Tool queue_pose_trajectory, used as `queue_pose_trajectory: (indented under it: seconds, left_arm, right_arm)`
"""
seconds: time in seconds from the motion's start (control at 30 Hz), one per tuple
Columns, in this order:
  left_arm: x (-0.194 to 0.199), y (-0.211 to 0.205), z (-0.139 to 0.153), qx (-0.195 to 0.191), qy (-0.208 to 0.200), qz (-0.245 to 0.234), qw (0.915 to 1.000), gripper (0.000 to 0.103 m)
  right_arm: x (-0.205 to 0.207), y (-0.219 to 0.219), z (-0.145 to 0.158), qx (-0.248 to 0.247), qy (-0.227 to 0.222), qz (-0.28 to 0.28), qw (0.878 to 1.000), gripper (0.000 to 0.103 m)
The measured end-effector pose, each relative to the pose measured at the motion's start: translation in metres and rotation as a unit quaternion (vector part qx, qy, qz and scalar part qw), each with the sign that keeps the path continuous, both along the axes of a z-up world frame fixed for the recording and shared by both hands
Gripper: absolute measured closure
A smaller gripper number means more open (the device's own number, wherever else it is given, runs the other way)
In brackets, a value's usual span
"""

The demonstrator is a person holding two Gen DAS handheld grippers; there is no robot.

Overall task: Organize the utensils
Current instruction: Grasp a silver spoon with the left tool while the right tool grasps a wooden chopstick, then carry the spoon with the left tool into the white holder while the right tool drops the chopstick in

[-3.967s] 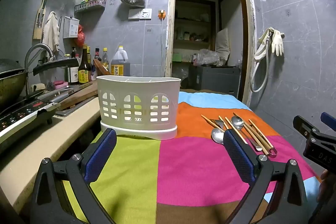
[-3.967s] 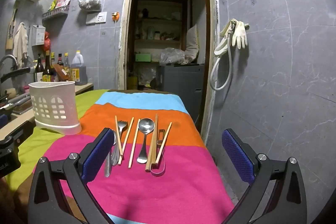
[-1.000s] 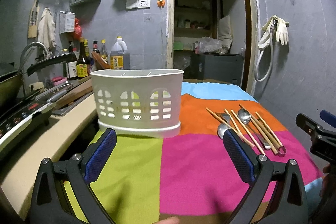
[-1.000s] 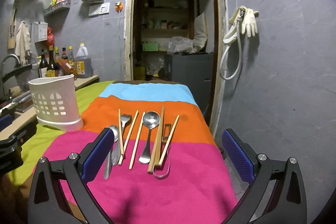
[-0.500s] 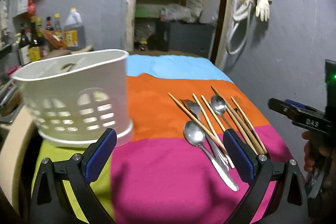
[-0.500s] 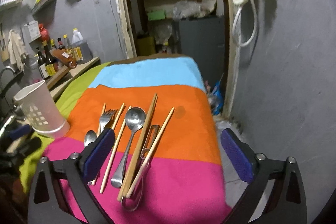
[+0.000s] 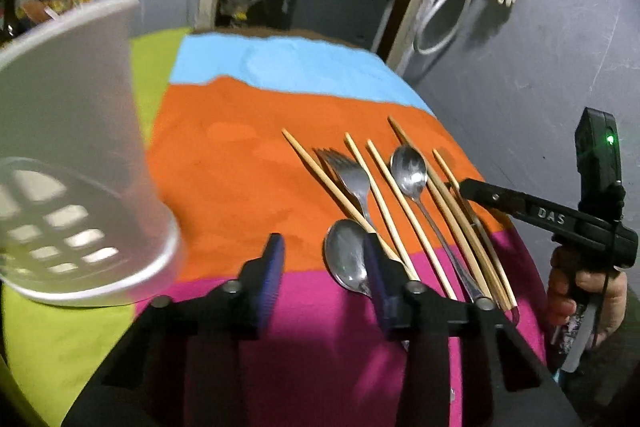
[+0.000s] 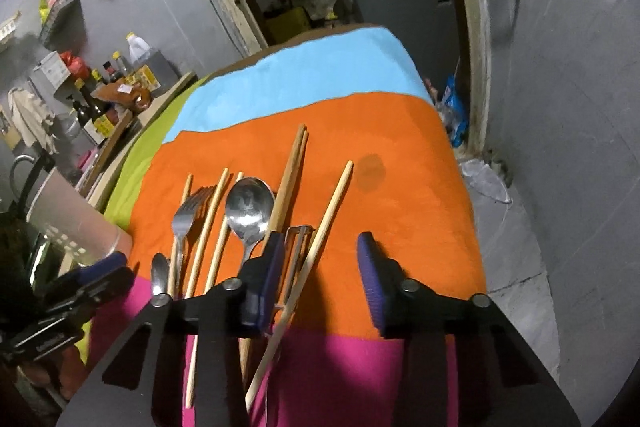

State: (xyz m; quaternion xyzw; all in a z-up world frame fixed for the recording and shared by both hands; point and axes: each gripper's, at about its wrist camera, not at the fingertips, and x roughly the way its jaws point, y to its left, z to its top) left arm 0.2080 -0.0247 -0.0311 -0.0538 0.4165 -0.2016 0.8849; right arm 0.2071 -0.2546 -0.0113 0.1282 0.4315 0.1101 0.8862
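Both grippers — fingers apart — above utensils (image 8: 240,223)

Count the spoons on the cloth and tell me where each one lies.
2. A larger spoon lies among the chopsticks, right of the fork. A smaller spoon lies nearer the camera, beside the left gripper. No others show, though the grippers may hide some.

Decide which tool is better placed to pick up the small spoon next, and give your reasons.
Left. The left tool is open, one finger beside the small spoon. The right tool sits over a chopstick, farther away.
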Motion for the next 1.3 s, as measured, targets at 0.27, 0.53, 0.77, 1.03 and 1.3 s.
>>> queue_pose_trajectory:
  seconds: [0.27,0.53,0.77,1.03,1.3]
  left_arm:
    - [0.008,0.009,-0.005,-0.033,0.037,-0.014,0.9986,0.079]
    - [0.010,0.006,0.000,-0.043,0.038,-0.020,0.9982,0.100]
    - [-0.005,0.003,0.021,-0.026,-0.035,-0.004,0.9990,0.103]
    - [-0.035,0.018,0.070,-0.007,-0.165,0.053,0.9849,0.103]
    - [-0.055,0.077,0.131,0.000,-0.275,0.153,0.9491,0.103]
  right_arm:
    - [0.021,-0.003,-0.011,0.006,0.026,-0.008,1.000,0.092]
    - [0.023,0.001,-0.009,-0.009,0.026,-0.010,1.000,0.098]
    - [0.002,0.002,0.006,0.017,-0.024,-0.019,0.999,0.100]
    - [-0.040,0.040,0.059,-0.010,-0.185,-0.010,0.983,0.100]
    - [-0.054,0.117,0.113,-0.025,-0.333,0.030,0.942,0.100]
